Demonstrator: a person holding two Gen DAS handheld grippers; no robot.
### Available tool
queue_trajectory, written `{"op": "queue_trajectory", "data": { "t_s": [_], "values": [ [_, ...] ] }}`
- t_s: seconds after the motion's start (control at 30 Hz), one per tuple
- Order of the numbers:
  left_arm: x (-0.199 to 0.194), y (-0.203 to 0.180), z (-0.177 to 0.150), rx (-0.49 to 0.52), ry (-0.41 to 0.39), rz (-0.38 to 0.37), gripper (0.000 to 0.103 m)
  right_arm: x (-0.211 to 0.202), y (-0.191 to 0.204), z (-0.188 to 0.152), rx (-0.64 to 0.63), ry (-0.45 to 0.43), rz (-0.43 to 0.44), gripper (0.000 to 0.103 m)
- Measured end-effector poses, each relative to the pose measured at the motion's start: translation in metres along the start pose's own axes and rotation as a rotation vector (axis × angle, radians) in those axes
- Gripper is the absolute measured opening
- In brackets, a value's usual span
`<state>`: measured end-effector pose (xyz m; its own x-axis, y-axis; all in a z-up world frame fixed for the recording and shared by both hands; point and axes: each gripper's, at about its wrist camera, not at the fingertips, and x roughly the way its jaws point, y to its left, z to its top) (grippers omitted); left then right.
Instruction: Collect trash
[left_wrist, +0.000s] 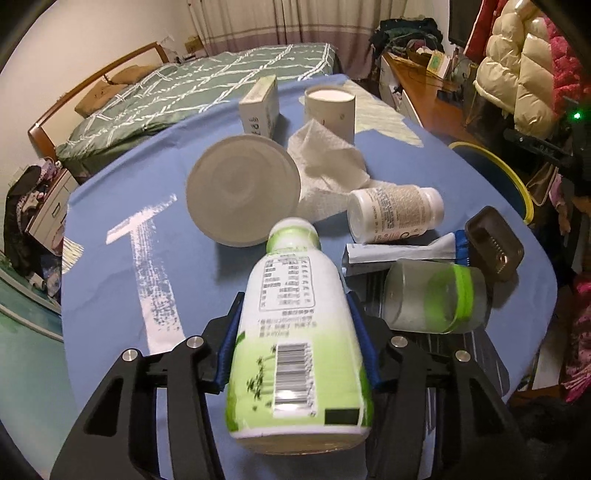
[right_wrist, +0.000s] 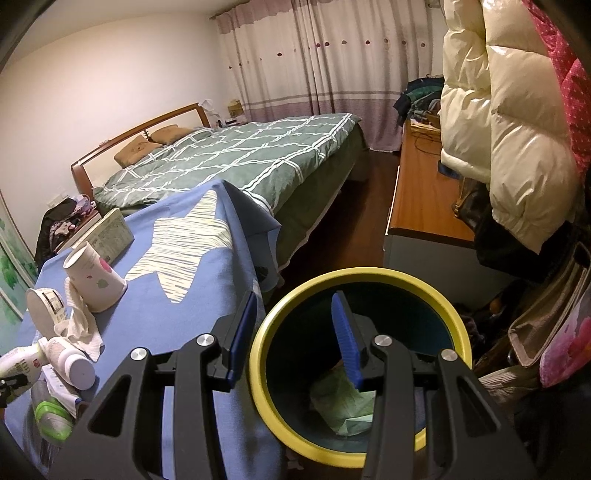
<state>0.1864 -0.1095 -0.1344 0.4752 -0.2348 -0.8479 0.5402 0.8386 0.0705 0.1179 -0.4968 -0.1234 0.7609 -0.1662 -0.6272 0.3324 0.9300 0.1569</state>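
Above the blue-clothed worktop (left_wrist: 110, 280), the left tool (left_wrist: 295, 332) is gripping a smooth white-and-green plastic bottle (left_wrist: 299, 347). Crumpled tissue (left_wrist: 328, 177) and a round lid (left_wrist: 242, 188) are lying beyond. The right tool (right_wrist: 295, 332) is hanging half-open, empty, over the yellow-rimmed bin (right_wrist: 454, 314).

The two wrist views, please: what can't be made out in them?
- Green and white bottle, left wrist view: base under the left gripper, label blurred.
- Bin, right wrist view: floor partly behind the right gripper fingers.
- Clear jar, right wrist view: cut by the gripper body.
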Motion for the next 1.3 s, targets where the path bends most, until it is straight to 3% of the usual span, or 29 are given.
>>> {"op": "queue_trajectory", "data": {
  "t_s": [0.47, 0.83, 1.0, 1.3],
  "values": [
    [-0.032, -0.009, 0.011, 0.015, -0.073, 0.024, 0.052, -0.002, 0.002, -0.001, 0.005, -0.005, 0.008, 0.041],
    [-0.063, -0.044, 0.048, 0.099, -0.146, 0.007, 0.052, -0.016, -0.015, -0.003, 0.013, -0.022, -0.004, 0.041],
    [-0.065, -0.078, 0.076, 0.162, -0.175, -0.032, 0.052, -0.029, -0.032, -0.007, 0.024, -0.037, -0.027, 0.041],
    [-0.040, -0.184, 0.133, 0.328, -0.184, -0.167, 0.052, -0.055, -0.073, -0.022, 0.053, -0.046, -0.092, 0.041]
  ]
}}
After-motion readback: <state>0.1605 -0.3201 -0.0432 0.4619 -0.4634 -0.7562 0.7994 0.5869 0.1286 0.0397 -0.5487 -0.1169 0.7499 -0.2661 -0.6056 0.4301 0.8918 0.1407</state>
